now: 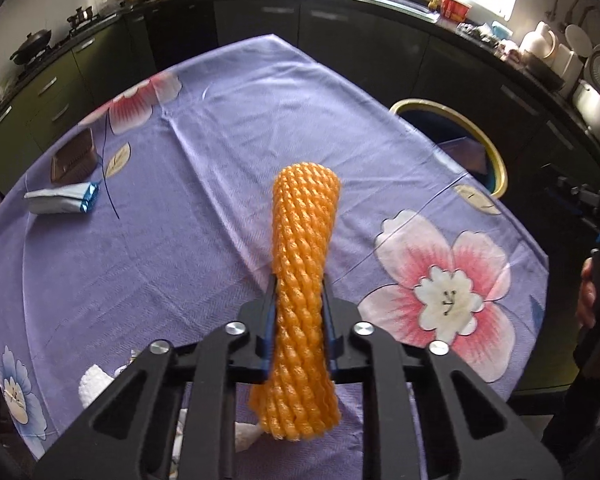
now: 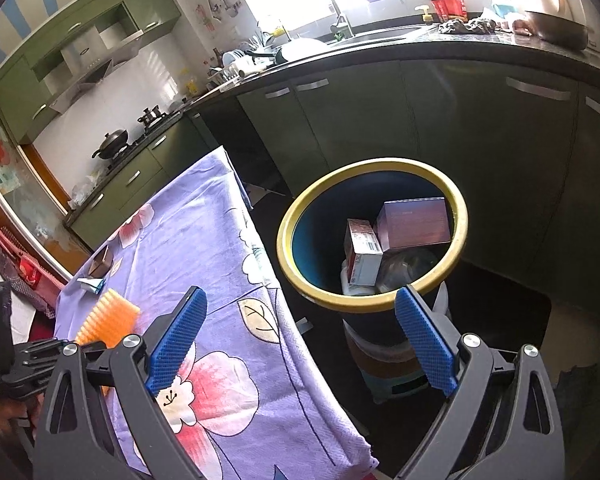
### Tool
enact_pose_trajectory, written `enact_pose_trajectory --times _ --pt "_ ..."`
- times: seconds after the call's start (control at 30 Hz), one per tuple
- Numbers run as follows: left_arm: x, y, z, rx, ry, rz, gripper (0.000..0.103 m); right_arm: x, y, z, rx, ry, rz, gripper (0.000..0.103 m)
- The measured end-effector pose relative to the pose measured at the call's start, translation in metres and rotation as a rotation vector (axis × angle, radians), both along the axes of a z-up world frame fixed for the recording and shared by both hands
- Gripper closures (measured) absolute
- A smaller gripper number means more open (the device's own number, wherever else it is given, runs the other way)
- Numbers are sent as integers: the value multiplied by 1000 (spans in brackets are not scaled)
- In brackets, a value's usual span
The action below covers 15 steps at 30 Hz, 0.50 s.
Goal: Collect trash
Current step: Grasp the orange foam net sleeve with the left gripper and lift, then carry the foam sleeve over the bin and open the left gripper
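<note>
My left gripper (image 1: pixel 299 284) is shut on an orange foam net sleeve (image 1: pixel 304 240), held upright above the purple flowered tablecloth (image 1: pixel 180 240); the sleeve also shows in the right wrist view (image 2: pixel 108 320). My right gripper (image 2: pixel 300 308) is open and empty, just in front of the yellow-rimmed blue trash bin (image 2: pixel 300 284) beside the table. Inside the bin lie a purple box (image 2: pixel 416 224), a red and white carton (image 2: pixel 362 256) and a clear plastic item. On the table's left lie a silver-blue wrapper (image 1: pixel 62 198) and a brown tray (image 1: pixel 74 156).
White crumpled foam (image 1: pixel 94 384) lies under my left gripper near the table's front edge. The bin (image 1: pixel 496 160) stands past the table's right edge. Dark green kitchen cabinets (image 2: pixel 380 112) and a cluttered counter ring the room. A wok (image 1: pixel 32 44) sits on the stove.
</note>
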<state>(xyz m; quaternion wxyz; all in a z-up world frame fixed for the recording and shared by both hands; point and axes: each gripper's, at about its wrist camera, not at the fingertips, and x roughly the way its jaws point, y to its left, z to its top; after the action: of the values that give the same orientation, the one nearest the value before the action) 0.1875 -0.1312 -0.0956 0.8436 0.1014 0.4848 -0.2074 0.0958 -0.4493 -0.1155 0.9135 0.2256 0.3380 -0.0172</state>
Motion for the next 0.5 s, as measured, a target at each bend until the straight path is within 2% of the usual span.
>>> enact_pose_trajectory --times 0.27,0.5 --pt "-17 -31 32 -52 -40 -87 87 -10 -11 6 -24 -24 -35 9" --pt "-9 -110 42 -100 -15 -202 87 -33 -42 5 -50 -36 -116 9"
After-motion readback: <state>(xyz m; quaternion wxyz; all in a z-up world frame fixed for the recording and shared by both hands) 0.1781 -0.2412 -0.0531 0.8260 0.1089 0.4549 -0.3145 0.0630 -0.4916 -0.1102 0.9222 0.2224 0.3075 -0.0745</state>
